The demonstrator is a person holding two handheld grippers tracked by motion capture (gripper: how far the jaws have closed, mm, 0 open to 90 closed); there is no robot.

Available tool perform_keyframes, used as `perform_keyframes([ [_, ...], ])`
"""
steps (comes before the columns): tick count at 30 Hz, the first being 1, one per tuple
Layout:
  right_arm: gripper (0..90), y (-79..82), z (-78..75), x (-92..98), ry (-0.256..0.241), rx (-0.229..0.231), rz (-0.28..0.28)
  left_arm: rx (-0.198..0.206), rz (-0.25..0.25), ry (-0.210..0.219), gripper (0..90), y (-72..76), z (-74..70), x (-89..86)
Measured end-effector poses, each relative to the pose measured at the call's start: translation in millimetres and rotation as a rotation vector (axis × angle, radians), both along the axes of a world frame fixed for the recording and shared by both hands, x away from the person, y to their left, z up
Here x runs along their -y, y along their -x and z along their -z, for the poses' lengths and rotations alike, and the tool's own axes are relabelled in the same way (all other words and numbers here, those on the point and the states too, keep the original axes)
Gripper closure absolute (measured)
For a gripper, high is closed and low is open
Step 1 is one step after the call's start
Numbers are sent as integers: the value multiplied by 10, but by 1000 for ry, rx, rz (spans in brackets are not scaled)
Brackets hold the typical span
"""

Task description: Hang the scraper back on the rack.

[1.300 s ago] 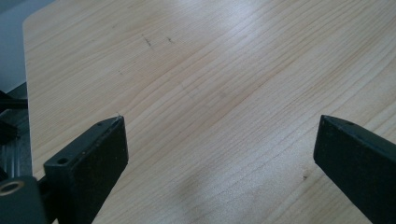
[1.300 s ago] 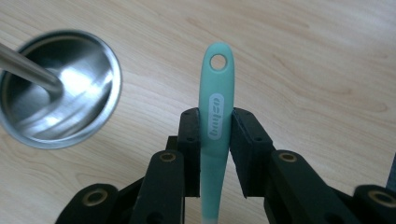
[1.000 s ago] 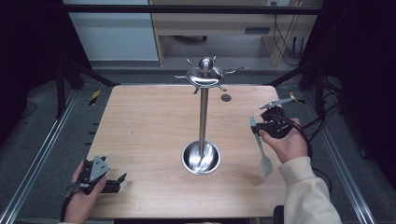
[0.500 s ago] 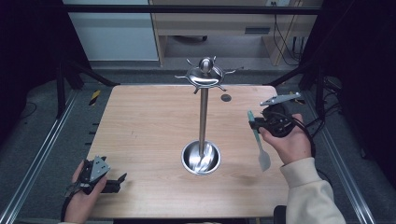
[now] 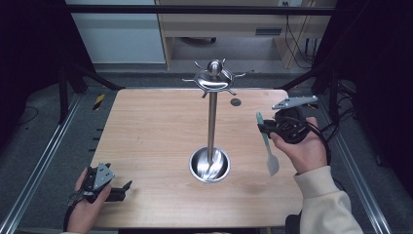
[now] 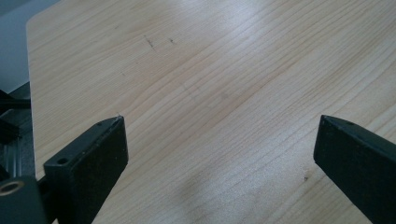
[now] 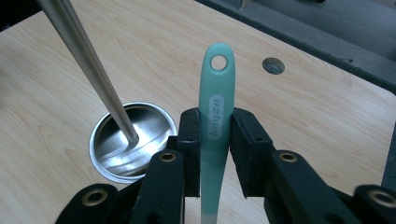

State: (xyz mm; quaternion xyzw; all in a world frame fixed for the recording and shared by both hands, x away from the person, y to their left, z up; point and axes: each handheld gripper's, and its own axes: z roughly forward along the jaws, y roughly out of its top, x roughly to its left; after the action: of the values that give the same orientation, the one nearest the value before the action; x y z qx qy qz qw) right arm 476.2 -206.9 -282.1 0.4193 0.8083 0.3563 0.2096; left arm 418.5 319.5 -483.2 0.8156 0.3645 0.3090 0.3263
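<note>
While I watch from the high view, the pale wooden table fills the middle of the frame, its near edge along the bottom and its far edge just behind the top of the stand. Wide bare wood lies across the left half, between the stand and my left gripper, and a narrower strip runs down the right side under my right hand.

Next in size is the polished steel hanging stand, centre frame: a thin upright pole rising from a round dished base to a domed cap ringed with small hooks. A small dark round hole sits in the tabletop just right of the pole, near the far edge.

My right gripper, at the right of the frame and raised off the wood, is clenched on the mint-green plastic spatula. In the right gripper view the handle stands between the two jaws, its rounded end with a hanging hole poking out past them; from above, the pale blade hangs toward the lower right, well apart from the base.

My left gripper rests at the lower left near the table's near edge, jaws spread wide over bare wood.
</note>
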Motion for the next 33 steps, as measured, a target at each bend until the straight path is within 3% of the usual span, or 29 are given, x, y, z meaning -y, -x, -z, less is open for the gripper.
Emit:
perform_keyframes([
  [33,743,204,-295,-187,-31,87,-80,0,6,-3,28,1,-4,2],
])
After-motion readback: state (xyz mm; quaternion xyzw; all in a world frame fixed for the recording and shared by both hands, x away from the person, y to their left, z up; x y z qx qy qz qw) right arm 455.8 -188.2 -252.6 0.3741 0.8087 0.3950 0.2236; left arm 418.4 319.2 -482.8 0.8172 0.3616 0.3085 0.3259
